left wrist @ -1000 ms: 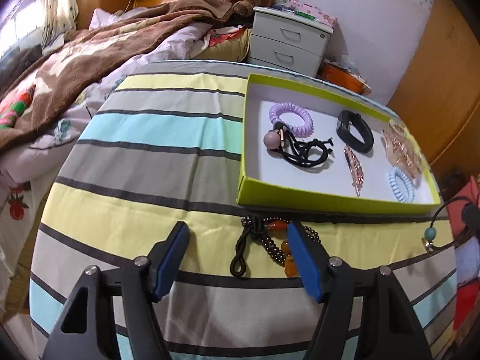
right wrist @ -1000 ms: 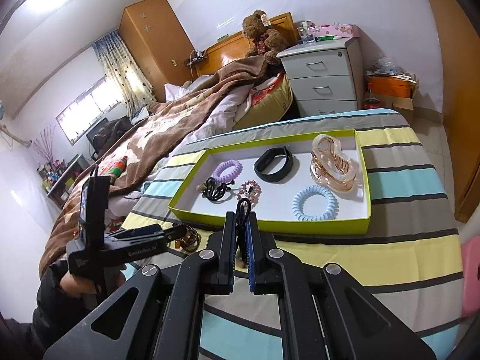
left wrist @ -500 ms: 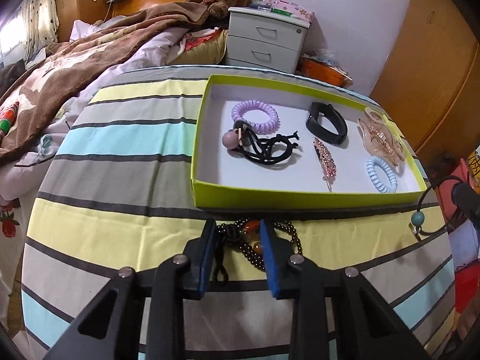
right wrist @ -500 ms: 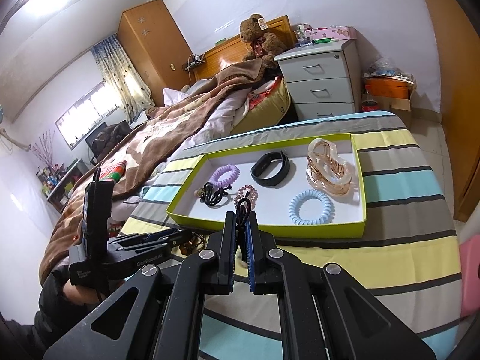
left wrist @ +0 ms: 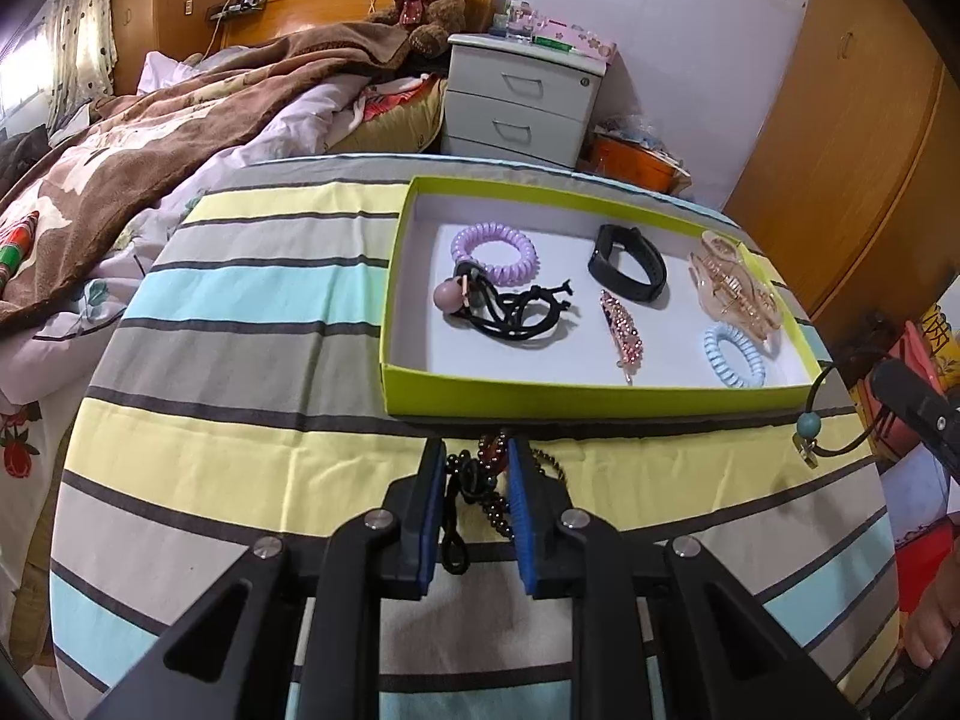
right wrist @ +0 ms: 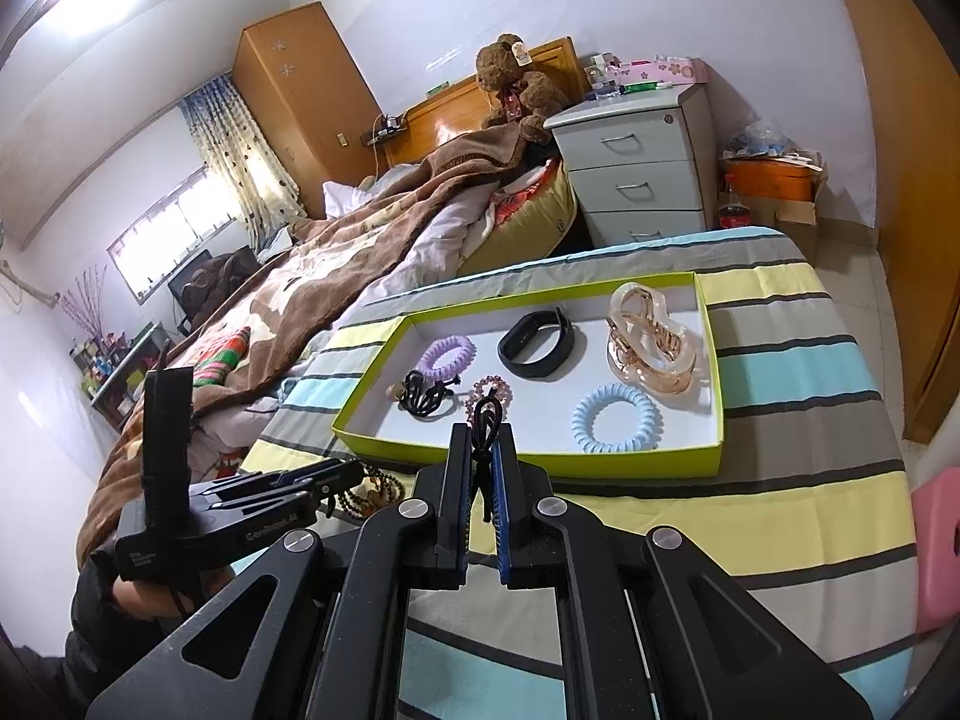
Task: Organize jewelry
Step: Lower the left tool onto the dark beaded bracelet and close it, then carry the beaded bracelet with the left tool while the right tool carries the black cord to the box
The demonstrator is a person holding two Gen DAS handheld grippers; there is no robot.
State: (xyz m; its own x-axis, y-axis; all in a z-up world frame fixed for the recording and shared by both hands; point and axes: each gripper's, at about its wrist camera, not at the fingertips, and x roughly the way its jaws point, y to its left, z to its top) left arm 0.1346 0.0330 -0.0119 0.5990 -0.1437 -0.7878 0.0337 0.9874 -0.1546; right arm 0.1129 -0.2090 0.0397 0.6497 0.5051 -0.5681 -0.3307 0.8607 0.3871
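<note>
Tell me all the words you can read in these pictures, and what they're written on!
"GenRobot.AI", as best it reads, in small white print on the side of the left gripper, seen from the right wrist.
A second small white label lower on that gripper's body: too blurred to read.
Tag on the teddy bear: too small to read.
Pink box on the nightstand: print unreadable.

left gripper (left wrist: 477, 462): jaws have just been closing — from wide apart to narrow, now round the beaded bracelet (left wrist: 489, 483).
fingers (left wrist: 433, 501): a second ago well either side of the beads — now pressed against them.
</note>
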